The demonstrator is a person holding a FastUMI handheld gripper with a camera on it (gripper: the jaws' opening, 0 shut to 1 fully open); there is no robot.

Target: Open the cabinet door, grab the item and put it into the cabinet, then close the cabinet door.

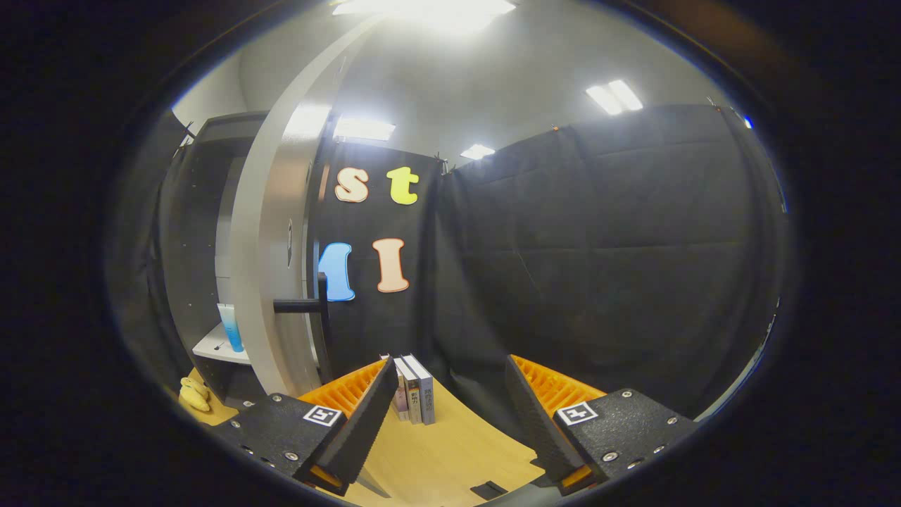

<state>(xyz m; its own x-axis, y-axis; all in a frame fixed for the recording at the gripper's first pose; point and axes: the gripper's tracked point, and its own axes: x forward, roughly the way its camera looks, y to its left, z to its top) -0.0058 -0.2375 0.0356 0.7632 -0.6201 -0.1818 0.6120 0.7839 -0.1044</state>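
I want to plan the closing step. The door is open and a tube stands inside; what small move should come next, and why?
Probably swing the gripper left toward the black handle of the cabinet door. The fingers are open and hold nothing, the blue tube already stands on the shelf, and the door stands wide open, so closing seems to be what remains.
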